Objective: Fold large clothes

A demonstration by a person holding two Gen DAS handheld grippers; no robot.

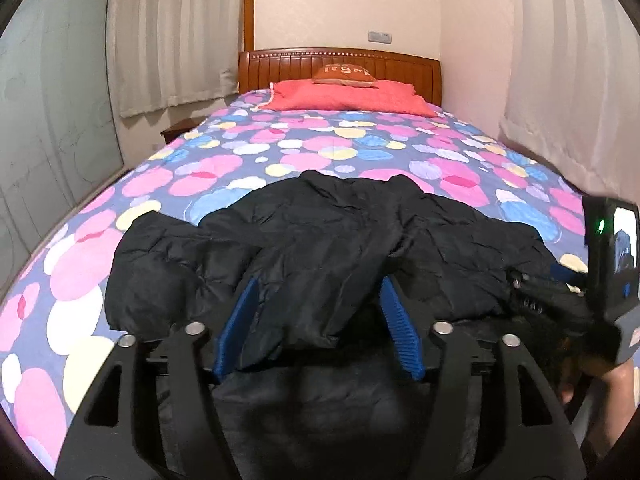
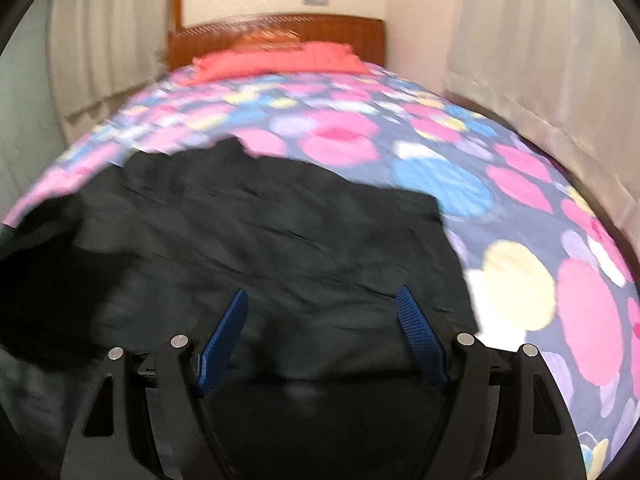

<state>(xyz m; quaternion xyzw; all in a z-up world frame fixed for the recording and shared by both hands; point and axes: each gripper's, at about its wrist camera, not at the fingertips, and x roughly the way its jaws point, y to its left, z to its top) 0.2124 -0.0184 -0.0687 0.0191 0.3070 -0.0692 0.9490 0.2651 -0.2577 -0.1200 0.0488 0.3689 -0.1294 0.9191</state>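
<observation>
A black padded jacket (image 1: 320,224) lies crumpled across the near end of a bed, one sleeve (image 1: 148,264) spread out to the left. My left gripper (image 1: 320,280) hangs low over the jacket's near edge. Its blue pads (image 1: 240,320) stand apart, and a loose fold of the jacket lies between them without being pinched. In the right wrist view, which is blurred, the jacket (image 2: 260,232) fills the lower left. My right gripper (image 2: 322,290) is open above it with nothing gripped. The right tool's camera housing (image 1: 612,264) and the hand (image 1: 600,380) holding it show at the right edge of the left wrist view.
The bedspread (image 1: 320,148) has pink, blue and yellow circles. A red pillow (image 1: 344,94) and an orange cushion (image 1: 346,74) lie by the wooden headboard (image 1: 340,60). Curtains (image 1: 172,40) hang on both sides. A nightstand (image 1: 178,128) and a glass door (image 1: 52,120) are on the left.
</observation>
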